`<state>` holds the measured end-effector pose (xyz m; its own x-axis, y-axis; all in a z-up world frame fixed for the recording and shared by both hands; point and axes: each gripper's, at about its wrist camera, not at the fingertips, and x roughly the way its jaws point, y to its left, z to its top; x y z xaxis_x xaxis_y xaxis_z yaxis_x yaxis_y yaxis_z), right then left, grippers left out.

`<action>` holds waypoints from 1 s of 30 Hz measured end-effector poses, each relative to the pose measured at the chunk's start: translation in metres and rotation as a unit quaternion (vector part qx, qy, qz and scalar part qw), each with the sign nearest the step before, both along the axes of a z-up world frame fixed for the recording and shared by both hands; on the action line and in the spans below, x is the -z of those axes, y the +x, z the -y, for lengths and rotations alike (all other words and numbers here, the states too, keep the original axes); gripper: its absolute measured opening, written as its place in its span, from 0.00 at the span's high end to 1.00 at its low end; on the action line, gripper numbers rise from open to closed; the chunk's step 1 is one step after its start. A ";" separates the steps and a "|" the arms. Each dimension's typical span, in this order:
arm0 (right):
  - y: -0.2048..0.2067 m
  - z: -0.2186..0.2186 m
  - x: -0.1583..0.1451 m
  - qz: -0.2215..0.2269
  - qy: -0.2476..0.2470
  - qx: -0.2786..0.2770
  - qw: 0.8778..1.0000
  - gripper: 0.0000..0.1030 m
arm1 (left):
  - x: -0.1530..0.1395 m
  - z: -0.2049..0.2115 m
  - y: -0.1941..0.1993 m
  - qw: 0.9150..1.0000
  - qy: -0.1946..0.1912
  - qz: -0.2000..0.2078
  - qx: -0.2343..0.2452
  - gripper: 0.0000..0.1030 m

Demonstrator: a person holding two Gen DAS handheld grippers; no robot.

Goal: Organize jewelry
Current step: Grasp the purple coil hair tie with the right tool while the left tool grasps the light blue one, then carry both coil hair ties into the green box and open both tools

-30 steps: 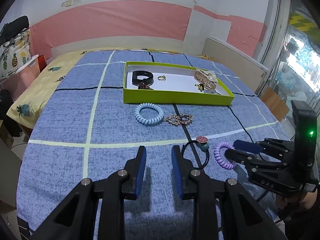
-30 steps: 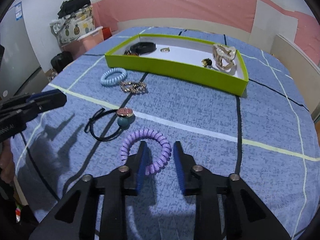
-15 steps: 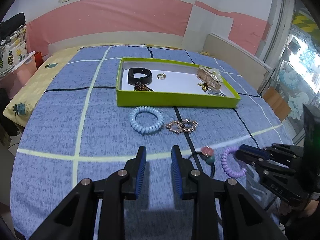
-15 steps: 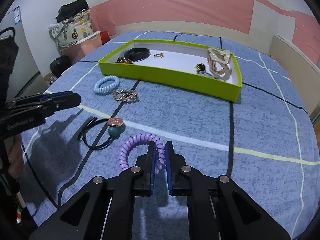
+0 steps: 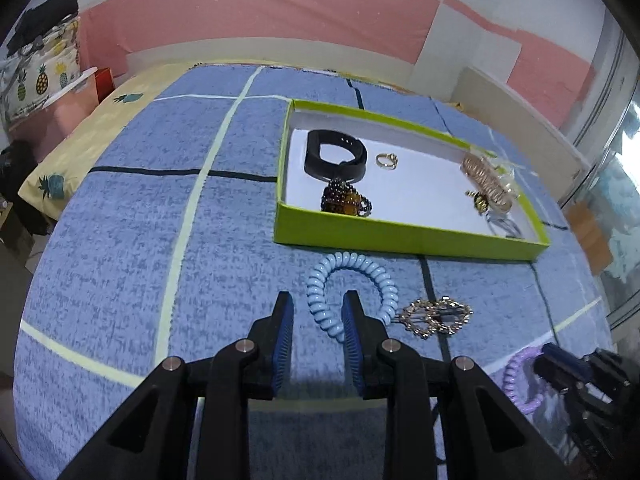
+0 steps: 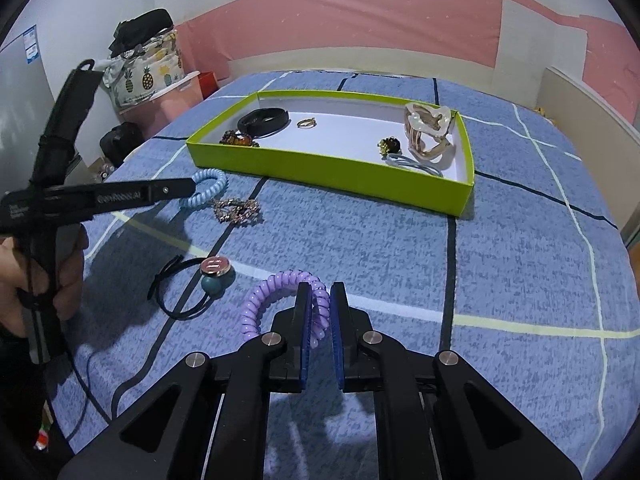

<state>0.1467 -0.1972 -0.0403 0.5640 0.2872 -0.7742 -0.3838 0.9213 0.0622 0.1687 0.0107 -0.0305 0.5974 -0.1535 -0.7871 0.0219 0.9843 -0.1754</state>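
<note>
A green tray [image 5: 404,236] [image 6: 320,168] on the blue bedspread holds a black band [image 5: 334,156], a ring [image 5: 386,160], dark beads [image 5: 344,200] and hair clips [image 6: 428,132]. My left gripper [image 5: 318,312] is open, its jaws either side of the left part of a light blue coil tie [image 5: 384,280]. My right gripper [image 6: 320,300] is shut on the purple coil tie [image 6: 268,296], which also shows in the left wrist view [image 5: 520,376]. A gold rhinestone clip [image 5: 436,316] [image 6: 236,210] and a black hair tie with a teal bead [image 6: 212,280] lie on the bedspread.
The bedspread [image 5: 120,240] has pale and dark grid lines. A pineapple-print bag [image 6: 144,76] and pink box [image 6: 172,100] stand past the bed's left edge. A pink and white wall [image 5: 260,12] is behind. A glass door [image 5: 612,184] is at the right.
My left gripper has moved forward and right until its jaws sit around the light blue coil tie. My right gripper shut on the purple coil tie and stays shut.
</note>
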 end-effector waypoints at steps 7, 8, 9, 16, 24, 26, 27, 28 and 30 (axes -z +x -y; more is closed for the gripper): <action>0.003 0.004 -0.002 0.002 0.008 0.006 1.000 0.91 | 0.002 0.011 0.004 0.999 0.038 0.007 0.005 0.86; 0.002 0.005 -0.002 0.003 0.009 0.007 1.000 0.91 | 0.002 0.011 0.004 0.999 0.041 0.007 0.005 0.88; 0.002 0.005 -0.003 0.004 0.011 0.007 1.000 0.91 | 0.002 0.011 0.004 0.999 0.042 0.007 0.005 0.89; -0.003 0.007 -0.006 0.007 0.016 0.009 1.000 0.91 | 0.001 0.008 -0.002 0.999 0.028 0.009 0.012 0.90; -0.011 0.009 -0.013 0.016 0.017 0.012 1.000 0.91 | -0.009 0.008 -0.025 0.999 0.019 0.023 0.024 0.91; -0.013 0.009 -0.014 0.018 0.018 0.011 1.000 0.91 | -0.012 0.008 -0.031 0.999 0.018 0.026 0.025 0.91; -0.015 0.009 -0.015 0.019 0.019 0.011 1.000 0.91 | -0.013 0.007 -0.034 0.999 0.017 0.028 0.025 0.91; -0.016 0.009 -0.015 0.020 0.020 0.011 1.000 0.91 | -0.015 0.006 -0.037 0.999 0.016 0.030 0.025 0.91; -0.018 0.009 -0.018 0.023 0.021 0.011 0.999 0.91 | -0.019 0.004 -0.042 0.999 0.015 0.036 0.025 0.91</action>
<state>0.1288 -0.2064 -0.0224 0.6057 0.3062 -0.7344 -0.3671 0.9264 0.0836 0.1266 0.0067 -0.0113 0.6444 -0.1621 -0.7473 0.0822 0.9863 -0.1430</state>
